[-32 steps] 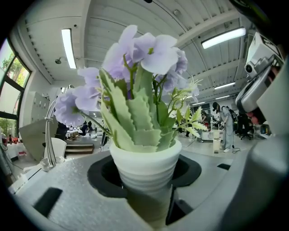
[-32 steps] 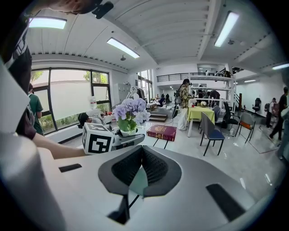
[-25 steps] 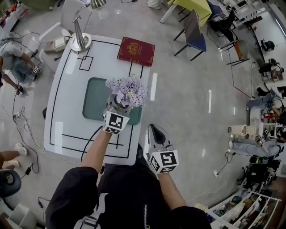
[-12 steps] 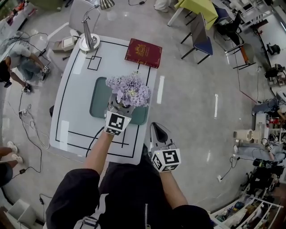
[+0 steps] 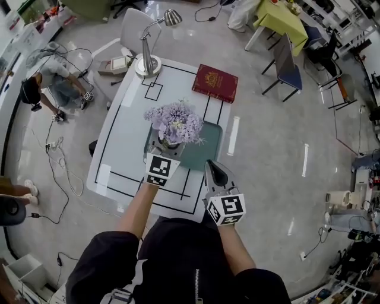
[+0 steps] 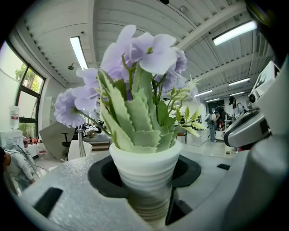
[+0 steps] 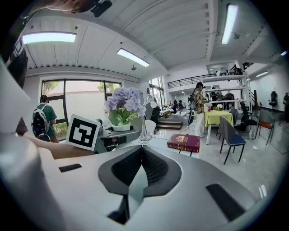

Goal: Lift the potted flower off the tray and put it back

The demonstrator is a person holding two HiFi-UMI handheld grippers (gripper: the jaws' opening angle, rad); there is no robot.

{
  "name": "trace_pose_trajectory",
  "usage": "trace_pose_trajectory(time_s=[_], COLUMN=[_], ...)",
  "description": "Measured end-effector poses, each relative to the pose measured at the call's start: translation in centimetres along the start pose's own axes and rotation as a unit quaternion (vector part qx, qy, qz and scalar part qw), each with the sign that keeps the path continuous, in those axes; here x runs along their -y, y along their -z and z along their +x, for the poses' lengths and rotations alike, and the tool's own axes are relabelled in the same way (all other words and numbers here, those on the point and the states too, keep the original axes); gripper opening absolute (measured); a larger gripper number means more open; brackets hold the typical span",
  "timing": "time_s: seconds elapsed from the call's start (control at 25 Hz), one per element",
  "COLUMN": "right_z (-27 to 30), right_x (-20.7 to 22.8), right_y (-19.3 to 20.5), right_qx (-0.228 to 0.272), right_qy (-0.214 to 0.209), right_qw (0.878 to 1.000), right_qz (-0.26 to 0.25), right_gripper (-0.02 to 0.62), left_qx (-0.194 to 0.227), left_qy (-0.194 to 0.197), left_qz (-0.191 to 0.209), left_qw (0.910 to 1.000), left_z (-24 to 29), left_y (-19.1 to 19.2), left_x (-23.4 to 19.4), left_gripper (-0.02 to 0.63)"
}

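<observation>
At the far left a person [image 5: 44,83] crouches on the floor among cables, well clear of the desk [image 5: 122,148]. The desk is white with black lines. A lamp [image 5: 148,64] stands on its far left corner.

Near the desk's middle, the left gripper [image 5: 167,147] reaches in from the near side. Its fingers [image 6: 67,198] are clamped on either side of the white ribbed pot [image 6: 144,173]. The pot stands upright between them and fills the gap. The flower [image 5: 175,122], pale purple with green leaves, rises above it. In the head view it sits over the left part of the green tray [image 5: 206,151]. Whether the pot's base touches the tray or hangs just above it cannot be told. In the right gripper view the flower [image 7: 124,106] shows beside the left gripper's marker cube.

A red book [image 5: 215,83] lies flat on the far right corner of the desk, well apart from the tray. It also shows in the right gripper view [image 7: 184,142].

Right of the tray, the right gripper [image 5: 213,169] hovers over the desk's near right edge, just beside the tray's near corner. Its fingers [image 7: 203,180] are pressed together with nothing between them.

Further right, out on the floor, a blue chair [image 5: 290,74] stands next to a yellow table [image 5: 276,18].
</observation>
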State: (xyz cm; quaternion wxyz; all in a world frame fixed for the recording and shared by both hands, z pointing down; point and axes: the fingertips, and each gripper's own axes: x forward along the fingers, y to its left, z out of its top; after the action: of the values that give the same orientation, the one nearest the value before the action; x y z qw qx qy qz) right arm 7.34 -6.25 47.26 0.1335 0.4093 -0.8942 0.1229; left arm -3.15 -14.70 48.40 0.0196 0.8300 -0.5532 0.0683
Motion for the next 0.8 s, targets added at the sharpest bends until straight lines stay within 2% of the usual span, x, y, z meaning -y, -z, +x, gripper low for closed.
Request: trace_pose_trajectory(time_s=[0.36, 0.8], right_z=[1.9, 2.7], right_x=[-3.3, -4.8], right_y=[-1.4, -1.9], right_qx=[0.020, 0.024], right_qy=[-0.040, -0.055], right_qw=[0.999, 0.998], right_qz=[0.004, 0.002], right_gripper=[0.008, 0.008], left_qx=[-0.004, -0.008], left_qy=[-0.037, -0.047], left_qz=[-0.005, -0.006], left_qw=[0.9993, 0.9988], left_z=[-4.8, -7.1], left_y=[-1.7, -1.4], left_x=[-2.7, -3.3], left_gripper=[0.232, 0.232])
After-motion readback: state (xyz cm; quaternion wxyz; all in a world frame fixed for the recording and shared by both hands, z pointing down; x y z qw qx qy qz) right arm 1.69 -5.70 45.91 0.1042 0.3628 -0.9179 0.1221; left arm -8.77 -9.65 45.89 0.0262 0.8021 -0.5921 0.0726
